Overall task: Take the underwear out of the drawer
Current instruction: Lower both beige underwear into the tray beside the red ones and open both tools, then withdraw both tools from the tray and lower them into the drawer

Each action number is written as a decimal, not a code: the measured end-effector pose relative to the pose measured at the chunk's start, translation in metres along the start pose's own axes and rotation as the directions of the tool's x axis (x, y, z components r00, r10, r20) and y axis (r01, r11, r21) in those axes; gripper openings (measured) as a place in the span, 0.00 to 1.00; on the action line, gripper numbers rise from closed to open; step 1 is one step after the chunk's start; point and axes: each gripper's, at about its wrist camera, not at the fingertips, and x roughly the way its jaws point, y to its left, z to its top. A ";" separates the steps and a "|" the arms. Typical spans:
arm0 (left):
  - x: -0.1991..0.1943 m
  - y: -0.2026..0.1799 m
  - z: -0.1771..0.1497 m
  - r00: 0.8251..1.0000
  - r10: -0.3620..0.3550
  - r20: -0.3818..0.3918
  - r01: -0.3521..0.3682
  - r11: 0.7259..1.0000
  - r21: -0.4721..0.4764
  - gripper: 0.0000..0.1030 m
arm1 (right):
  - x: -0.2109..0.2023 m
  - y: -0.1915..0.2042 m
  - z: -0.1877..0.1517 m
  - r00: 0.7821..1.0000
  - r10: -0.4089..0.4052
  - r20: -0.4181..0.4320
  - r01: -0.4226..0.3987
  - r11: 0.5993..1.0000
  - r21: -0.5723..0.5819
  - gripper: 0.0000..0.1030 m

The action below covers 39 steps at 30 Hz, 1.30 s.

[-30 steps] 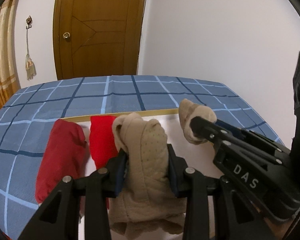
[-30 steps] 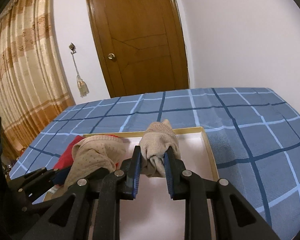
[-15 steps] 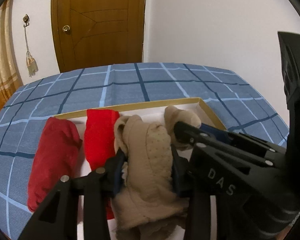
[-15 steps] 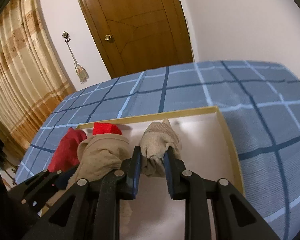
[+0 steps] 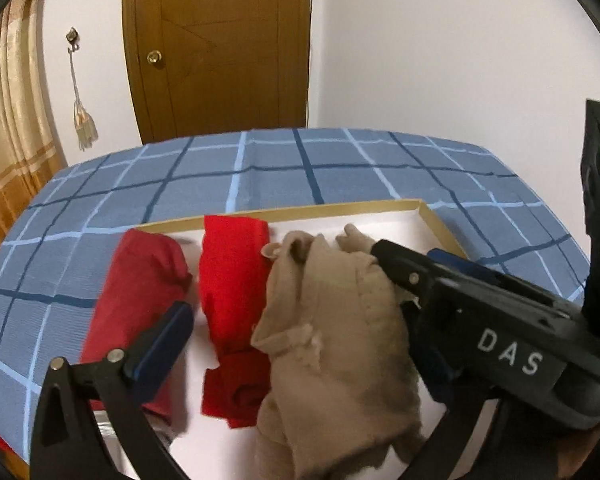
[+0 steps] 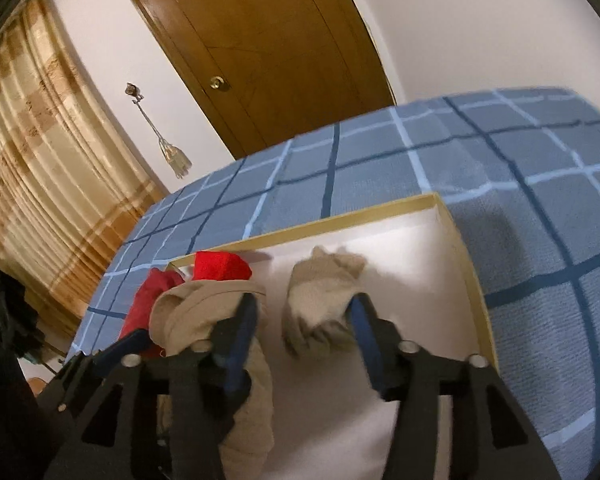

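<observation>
The right gripper (image 6: 304, 334) is seen with its jaws spread wide over the white drawer (image 6: 466, 264). A small beige garment (image 6: 320, 300) lies between the fingers, touching the right pad (image 6: 366, 340). A larger beige garment (image 6: 204, 312) is draped just left, against the left finger.

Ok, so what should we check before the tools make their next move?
1. Left tool open: ok.
2. Right tool open: ok.
3. Big beige underwear out of the drawer: not ok, it lies inside.
4. Small beige piece between the right tool's fingers: ok.
5. Tools apart from each other: not ok, the right one crosses close over the left.
6. Dark red piece fully inside the drawer: cannot tell.
</observation>
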 end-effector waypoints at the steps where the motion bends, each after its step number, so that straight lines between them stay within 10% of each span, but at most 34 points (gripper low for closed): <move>1: -0.004 0.000 0.000 1.000 0.005 0.008 -0.005 1.000 0.003 0.99 | -0.005 0.003 -0.001 1.000 -0.008 0.015 0.008 1.000 -0.012 0.56; 39: -0.108 0.012 -0.085 0.994 0.048 0.102 -0.052 0.998 0.035 0.99 | -0.126 0.036 -0.104 0.991 0.072 0.108 -0.075 0.997 0.023 0.57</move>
